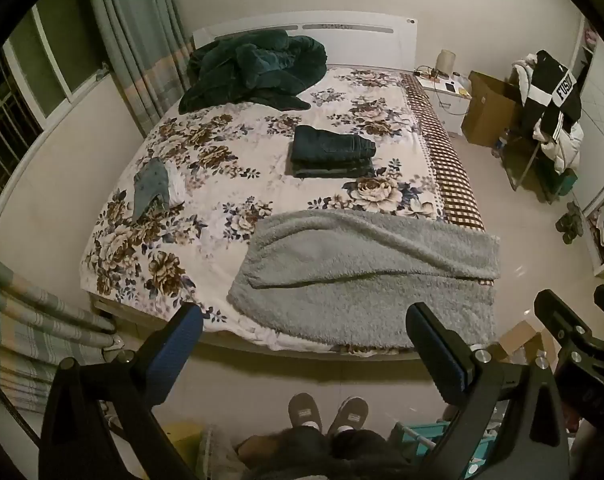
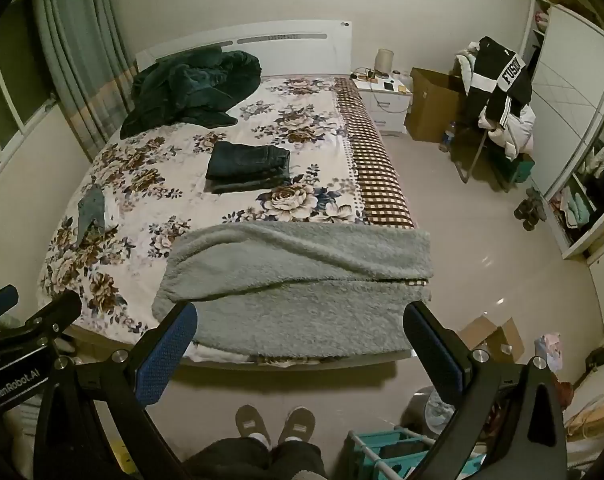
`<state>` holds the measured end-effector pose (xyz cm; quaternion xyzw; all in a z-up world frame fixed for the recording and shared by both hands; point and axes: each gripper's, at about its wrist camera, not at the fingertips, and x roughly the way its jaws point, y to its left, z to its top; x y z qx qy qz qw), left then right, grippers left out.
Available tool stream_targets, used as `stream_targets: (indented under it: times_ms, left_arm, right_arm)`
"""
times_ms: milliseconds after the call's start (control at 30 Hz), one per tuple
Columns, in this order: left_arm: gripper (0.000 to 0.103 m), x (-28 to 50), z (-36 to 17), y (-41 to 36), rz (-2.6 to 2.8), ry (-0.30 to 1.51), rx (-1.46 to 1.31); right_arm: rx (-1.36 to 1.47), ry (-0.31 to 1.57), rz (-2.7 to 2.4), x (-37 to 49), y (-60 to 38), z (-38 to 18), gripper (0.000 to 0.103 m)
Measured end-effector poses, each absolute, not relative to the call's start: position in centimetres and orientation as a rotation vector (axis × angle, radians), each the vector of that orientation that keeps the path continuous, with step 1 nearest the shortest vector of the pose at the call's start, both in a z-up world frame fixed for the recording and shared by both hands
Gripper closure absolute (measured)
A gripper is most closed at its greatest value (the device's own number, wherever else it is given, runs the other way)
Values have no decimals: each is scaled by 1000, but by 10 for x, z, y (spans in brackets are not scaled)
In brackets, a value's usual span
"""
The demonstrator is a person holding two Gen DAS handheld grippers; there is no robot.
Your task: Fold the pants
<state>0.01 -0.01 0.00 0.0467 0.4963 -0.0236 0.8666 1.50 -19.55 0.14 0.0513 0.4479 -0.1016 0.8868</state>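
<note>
Grey fleece pants (image 1: 365, 276) lie folded across the near end of the bed (image 1: 238, 184), also shown in the right wrist view (image 2: 302, 280). A stack of folded dark jeans (image 1: 331, 152) sits mid-bed, seen too in the right wrist view (image 2: 248, 166). My left gripper (image 1: 305, 332) is open and empty, held above the floor before the bed's foot. My right gripper (image 2: 302, 332) is open and empty, just right of the left one; it also shows in the left wrist view (image 1: 581, 312).
A dark green blanket (image 1: 258, 68) is heaped at the headboard. A small grey garment (image 1: 152, 188) lies at the bed's left. A nightstand (image 2: 385, 100), cardboard box (image 2: 433, 108) and clothes-laden chair (image 2: 497, 104) stand right. My slippered feet (image 2: 276, 424) are below.
</note>
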Motion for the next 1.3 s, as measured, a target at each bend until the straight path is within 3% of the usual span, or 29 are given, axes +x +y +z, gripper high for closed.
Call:
stream_targets:
  times_ms: [1300]
  left_arm:
    - [0, 1, 0, 0, -50, 1026, 90]
  right_arm:
    - [112, 932, -205, 13, -190, 6, 0]
